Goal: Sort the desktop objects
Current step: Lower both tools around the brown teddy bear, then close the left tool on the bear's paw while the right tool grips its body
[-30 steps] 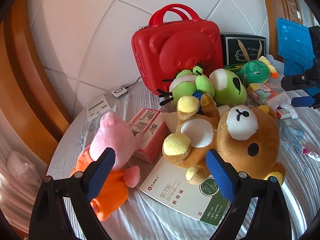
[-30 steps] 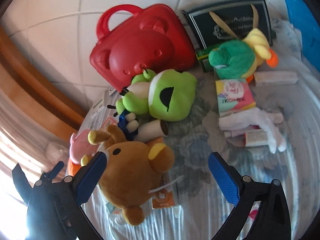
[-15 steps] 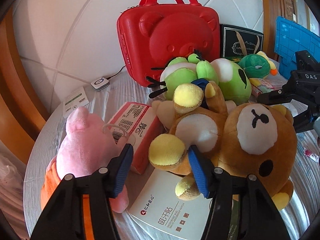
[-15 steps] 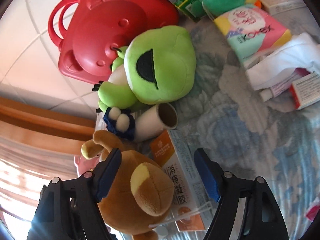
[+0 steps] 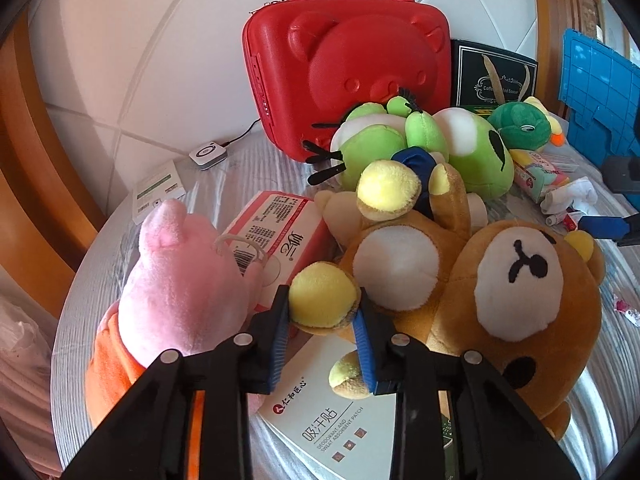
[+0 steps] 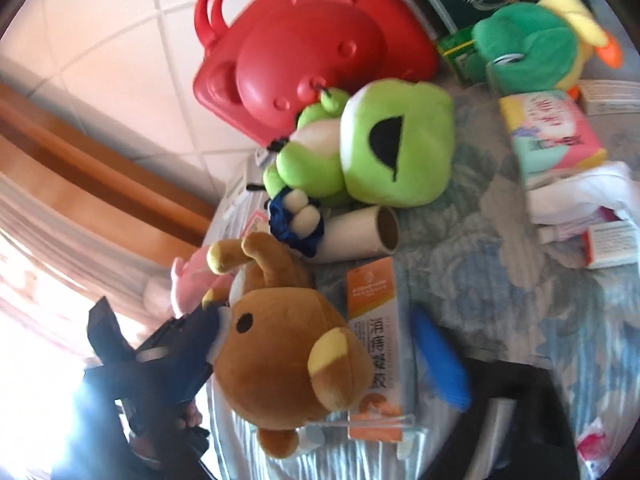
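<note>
We have the left hand-held gripper (image 5: 322, 318) closed on the yellow-soled paw (image 5: 323, 300) of the brown bear (image 5: 472, 304), its blue pads pressed to either side of the foot. A paw is a sensible handle: it is narrow enough to fit between the jaws, while the bear's head and belly are too bulky. The bear lies on its back on the worktop (image 5: 240, 176), head towards 4 o'clock in the left view, resting partly on a white leaflet (image 5: 332, 420) and touching the pink pig (image 5: 184, 288) at 9 o'clock. Behind it, towards 12 o'clock, the green frog (image 5: 420, 148) leans against the red case (image 5: 348, 76), which stands upright against the wall, probably as the place for the toys. Of the right hand-held gripper (image 6: 440, 364) only one blurred blue finger shows, beside the orange box (image 6: 376, 344), so we cannot tell how far it is open; it seems to grip nothing. In our judgement, lifting by one paw will let the bear swing and may drag the leaflet.
</note>
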`<action>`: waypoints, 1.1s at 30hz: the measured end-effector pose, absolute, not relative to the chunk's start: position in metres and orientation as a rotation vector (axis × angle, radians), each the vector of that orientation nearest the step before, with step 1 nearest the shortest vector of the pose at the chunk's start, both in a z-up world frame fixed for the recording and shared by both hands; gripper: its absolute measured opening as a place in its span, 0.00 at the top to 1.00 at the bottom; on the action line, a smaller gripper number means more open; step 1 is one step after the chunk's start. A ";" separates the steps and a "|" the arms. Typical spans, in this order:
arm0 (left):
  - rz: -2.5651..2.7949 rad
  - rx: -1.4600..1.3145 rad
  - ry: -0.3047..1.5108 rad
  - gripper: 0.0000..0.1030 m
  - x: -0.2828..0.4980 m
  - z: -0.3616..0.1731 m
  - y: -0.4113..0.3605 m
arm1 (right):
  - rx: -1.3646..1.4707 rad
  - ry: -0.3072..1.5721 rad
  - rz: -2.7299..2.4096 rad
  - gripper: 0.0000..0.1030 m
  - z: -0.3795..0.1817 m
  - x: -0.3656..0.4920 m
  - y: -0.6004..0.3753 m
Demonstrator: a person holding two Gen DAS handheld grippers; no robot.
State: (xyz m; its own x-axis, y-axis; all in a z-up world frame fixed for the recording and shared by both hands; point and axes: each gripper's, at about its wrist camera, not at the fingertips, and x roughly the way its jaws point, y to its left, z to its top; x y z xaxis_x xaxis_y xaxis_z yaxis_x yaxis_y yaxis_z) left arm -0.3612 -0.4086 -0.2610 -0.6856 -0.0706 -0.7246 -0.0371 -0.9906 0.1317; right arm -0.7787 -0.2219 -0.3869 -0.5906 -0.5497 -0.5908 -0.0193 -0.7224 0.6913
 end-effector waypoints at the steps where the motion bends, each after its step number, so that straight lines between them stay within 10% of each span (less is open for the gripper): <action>1: -2.859 1.241 -0.212 0.71 -0.361 -0.262 -0.409 | 1.206 -0.961 -2.358 0.01 -0.386 -0.776 -0.217; 11: -2.871 1.246 -0.220 0.73 -0.363 -0.263 -0.409 | 1.348 -0.973 -2.140 0.72 -0.424 -0.766 -0.220; 19: -2.882 1.279 -0.159 0.77 -0.358 -0.262 -0.416 | 1.284 -0.377 -2.364 0.74 -0.354 -0.759 -0.263; 33: -3.025 1.127 -0.264 0.77 -0.339 -0.189 -0.380 | 1.140 -0.326 -2.501 0.74 -0.291 -0.727 -0.254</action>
State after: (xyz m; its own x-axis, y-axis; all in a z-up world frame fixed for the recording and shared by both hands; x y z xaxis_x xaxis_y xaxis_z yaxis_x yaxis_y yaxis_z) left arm -0.3392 -0.3796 -0.1893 -0.7537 0.0337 -0.6563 -0.1469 -0.9821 0.1183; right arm -0.7268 -0.2537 -0.2913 -0.6035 -0.4237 -0.6755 0.2366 -0.9041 0.3557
